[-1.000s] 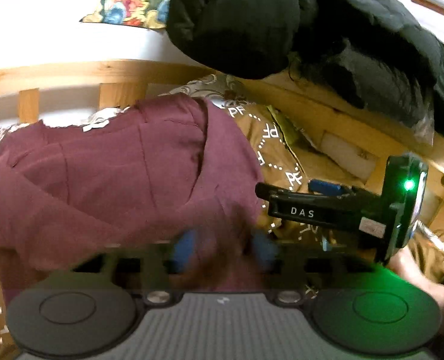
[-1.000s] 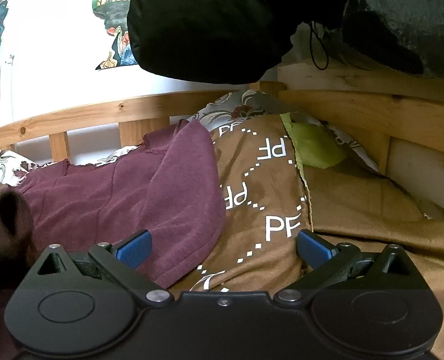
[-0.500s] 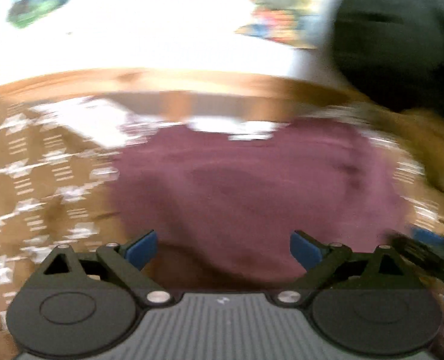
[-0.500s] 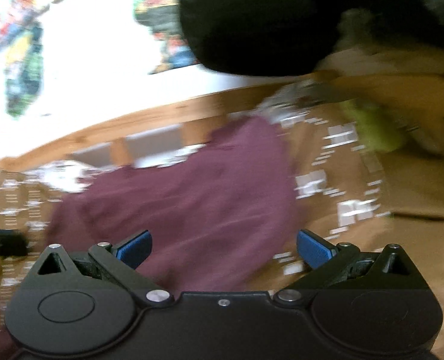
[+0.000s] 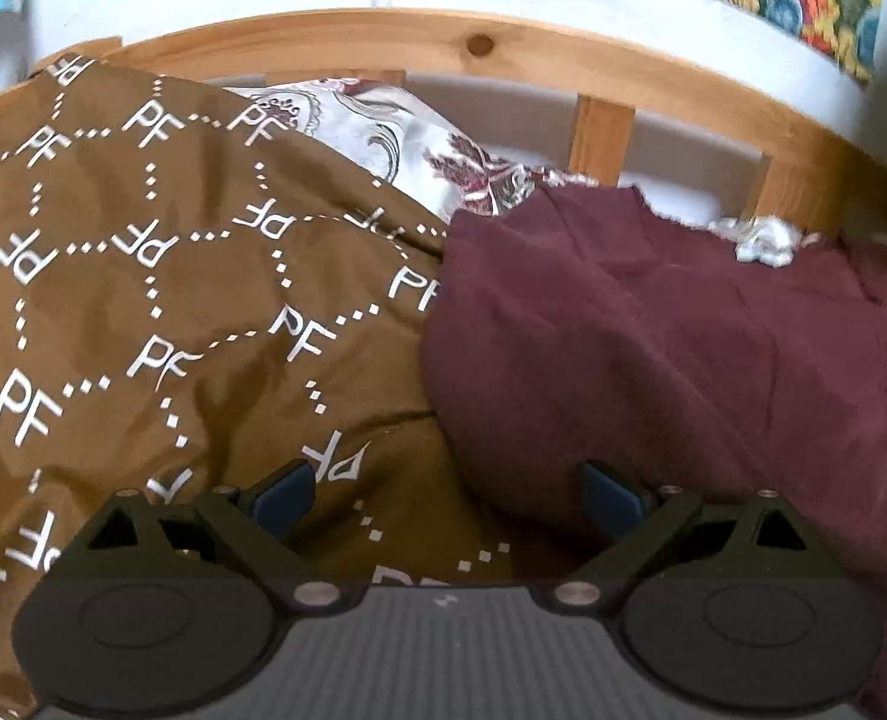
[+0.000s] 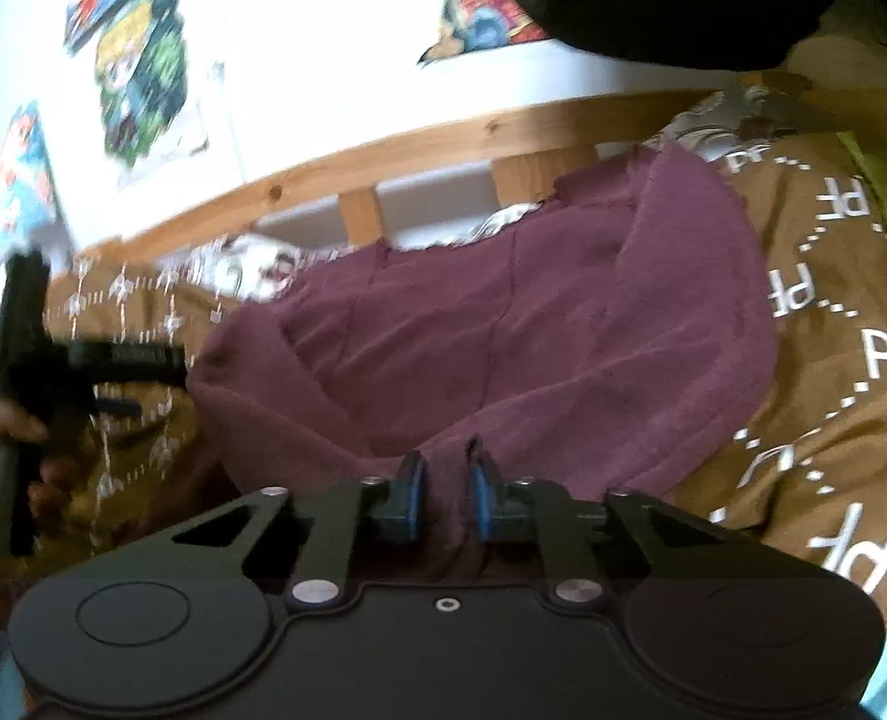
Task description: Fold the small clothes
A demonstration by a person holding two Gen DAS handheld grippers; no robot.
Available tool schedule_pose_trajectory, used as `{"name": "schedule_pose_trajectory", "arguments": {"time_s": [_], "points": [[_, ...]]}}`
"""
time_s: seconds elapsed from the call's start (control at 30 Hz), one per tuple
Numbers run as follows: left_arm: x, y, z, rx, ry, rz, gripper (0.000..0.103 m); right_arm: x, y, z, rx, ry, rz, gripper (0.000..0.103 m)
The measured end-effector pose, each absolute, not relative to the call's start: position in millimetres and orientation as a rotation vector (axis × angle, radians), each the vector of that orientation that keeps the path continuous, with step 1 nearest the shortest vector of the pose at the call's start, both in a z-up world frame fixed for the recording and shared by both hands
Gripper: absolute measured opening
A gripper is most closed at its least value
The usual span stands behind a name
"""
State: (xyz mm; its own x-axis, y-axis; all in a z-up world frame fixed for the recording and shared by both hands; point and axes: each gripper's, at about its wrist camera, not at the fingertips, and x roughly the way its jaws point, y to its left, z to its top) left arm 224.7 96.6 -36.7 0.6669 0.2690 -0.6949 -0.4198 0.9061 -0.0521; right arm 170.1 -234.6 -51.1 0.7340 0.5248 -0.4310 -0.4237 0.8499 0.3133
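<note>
Two hand-held grippers work one crumpled maroon fabric garment (image 6: 503, 336): right hand-held gripper (image 6: 443, 495), just closing, pinches its near edge; left hand-held gripper (image 5: 446, 489) stands apart, needing a grip on the edge before folding.

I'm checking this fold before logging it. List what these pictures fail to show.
- Near hem of the maroon garment: right wrist view, hidden behind the right gripper, whose fingers have just closed on a fold of it.
- Garment's right side: left wrist view, cut off by the frame edge.
- Left gripper: right wrist view, blurred; its open fingers show only in the left view.
- Wall posters: blurred.
</note>
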Motion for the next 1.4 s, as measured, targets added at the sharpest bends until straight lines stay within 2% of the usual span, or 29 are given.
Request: {"name": "schedule_pose_trajectory", "arguments": {"time_s": [0.17, 0.33, 0.4, 0.5, 0.57, 0.7, 0.77, 0.87, 1.03, 1.23, 1.4], "points": [[231, 93, -47, -0.144, 0.782, 0.412, 0.097, 182, -261, -51, 0.297, 0.586, 0.439, 0.014], [228, 90, -44, -0.137, 0.779, 0.409, 0.096, 186, -259, -66, 0.257, 0.632, 0.399, 0.016], [223, 90, -39, -0.145, 0.773, 0.388, 0.096, 182, -255, -62, 0.214, 0.605, 0.390, 0.023], [209, 89, -32, -0.183, 0.751, 0.330, 0.098, 173, -246, -58, 0.132, 0.549, 0.396, 0.046], [197, 87, -28, -0.209, 0.745, 0.281, 0.099, 167, -241, -56, 0.084, 0.514, 0.401, 0.071], [174, 80, -27, -0.241, 0.770, 0.181, 0.100, 164, -225, -58, -0.064, 0.495, 0.376, 0.080], [163, 74, -30, -0.218, 0.792, 0.145, 0.100, 165, -221, -63, -0.130, 0.517, 0.334, 0.087], [152, 65, -35, -0.149, 0.823, 0.125, 0.100, 170, -223, -68, -0.136, 0.545, 0.292, 0.096], [135, 62, -31, -0.148, 0.810, 0.068, 0.100, 162, -228, -63, -0.102, 0.471, 0.294, 0.102], [156, 69, -19, -0.282, 0.729, 0.002, 0.102, 165, -217, -44, -0.093, 0.420, 0.359, 0.102], [194, 71, -24, -0.398, 0.765, 0.000, 0.102, 213, -195, -21, -0.018, 0.493, 0.523, 0.091]]}}
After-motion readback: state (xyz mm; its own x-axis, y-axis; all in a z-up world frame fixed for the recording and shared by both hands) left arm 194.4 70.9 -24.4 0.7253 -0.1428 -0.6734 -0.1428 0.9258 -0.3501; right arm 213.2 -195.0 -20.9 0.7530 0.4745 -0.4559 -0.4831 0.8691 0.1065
